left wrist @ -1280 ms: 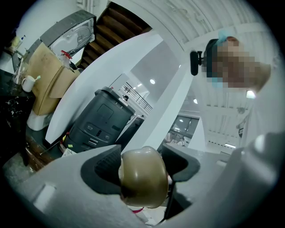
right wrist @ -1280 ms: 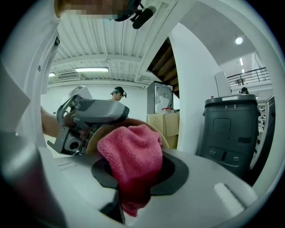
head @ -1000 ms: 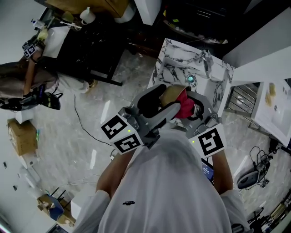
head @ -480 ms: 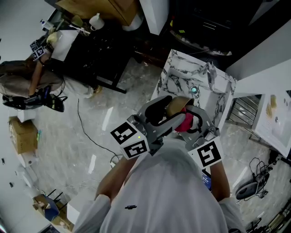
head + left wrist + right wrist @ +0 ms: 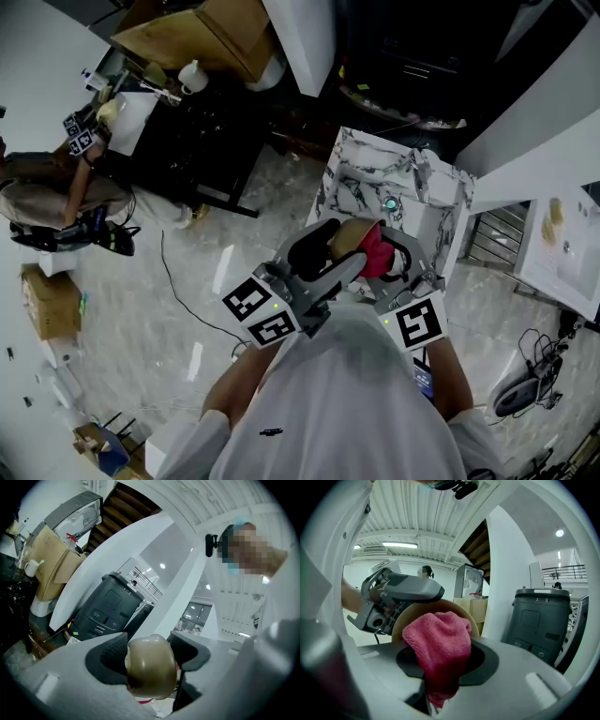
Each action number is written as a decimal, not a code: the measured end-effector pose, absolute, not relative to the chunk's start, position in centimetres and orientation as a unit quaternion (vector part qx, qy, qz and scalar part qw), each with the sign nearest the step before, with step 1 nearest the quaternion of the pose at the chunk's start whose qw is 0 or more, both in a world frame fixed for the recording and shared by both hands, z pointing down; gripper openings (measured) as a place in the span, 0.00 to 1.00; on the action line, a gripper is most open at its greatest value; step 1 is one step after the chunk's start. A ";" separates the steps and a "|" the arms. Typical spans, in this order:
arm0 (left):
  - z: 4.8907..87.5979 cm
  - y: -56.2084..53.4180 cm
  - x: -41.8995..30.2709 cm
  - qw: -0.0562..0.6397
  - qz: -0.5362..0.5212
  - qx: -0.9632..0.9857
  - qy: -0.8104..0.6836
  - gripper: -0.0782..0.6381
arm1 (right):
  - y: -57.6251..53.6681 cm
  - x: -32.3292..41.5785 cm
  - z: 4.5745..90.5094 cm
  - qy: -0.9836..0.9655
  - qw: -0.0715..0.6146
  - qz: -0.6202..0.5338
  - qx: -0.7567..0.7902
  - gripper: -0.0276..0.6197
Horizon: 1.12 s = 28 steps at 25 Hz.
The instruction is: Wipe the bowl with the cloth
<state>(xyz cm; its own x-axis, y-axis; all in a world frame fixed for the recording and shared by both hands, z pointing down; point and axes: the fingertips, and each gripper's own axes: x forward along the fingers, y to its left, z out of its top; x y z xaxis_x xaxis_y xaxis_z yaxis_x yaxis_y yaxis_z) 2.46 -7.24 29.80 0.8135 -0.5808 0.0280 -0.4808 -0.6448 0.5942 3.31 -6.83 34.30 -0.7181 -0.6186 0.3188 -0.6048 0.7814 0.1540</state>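
A tan bowl (image 5: 349,236) is held up off the marble table, tilted on its side, with my left gripper (image 5: 323,246) shut on its rim. In the left gripper view the bowl's rounded outside (image 5: 150,665) fills the gap between the jaws. My right gripper (image 5: 386,258) is shut on a pink cloth (image 5: 376,250), which presses against the bowl's inside. In the right gripper view the cloth (image 5: 438,644) bulges from between the jaws, with the bowl (image 5: 405,616) and the left gripper (image 5: 398,592) just behind it.
A small white marble-topped table (image 5: 394,178) stands below the grippers, with a small round teal-lit thing (image 5: 390,203) on it. A dark bin (image 5: 539,620) stands at the right. A black desk (image 5: 187,112) and another person (image 5: 56,187) are at the far left.
Both grippers have stayed together with bowl and cloth, shifting slightly in the view as the head camera moved. The cloth shows less beside the bowl than a second ago.
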 end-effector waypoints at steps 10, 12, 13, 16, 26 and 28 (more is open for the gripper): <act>29.9 -8.2 3.7 0.280 -0.065 0.913 -0.288 0.52 | -5.7 2.6 33.6 -0.949 0.127 0.017 0.289 0.24; 30.4 -8.1 3.8 0.272 -0.054 0.915 -0.293 0.52 | -5.5 2.8 32.9 -0.952 0.076 0.048 0.291 0.24; 30.7 -8.0 3.9 0.269 -0.049 0.915 -0.296 0.52 | -5.3 3.1 32.7 -0.952 0.058 0.061 0.293 0.24; 31.6 -7.4 4.6 0.271 -0.040 0.916 -0.291 0.52 | -4.5 4.2 33.0 -0.950 0.036 0.083 0.300 0.24; 31.7 -5.5 6.2 0.281 -0.039 0.924 -0.257 0.52 | -4.1 6.7 32.9 -0.936 0.018 0.072 0.345 0.24; 31.5 -5.3 6.0 0.278 -0.038 0.925 -0.258 0.52 | -4.6 7.3 32.8 -0.931 0.022 0.069 0.357 0.24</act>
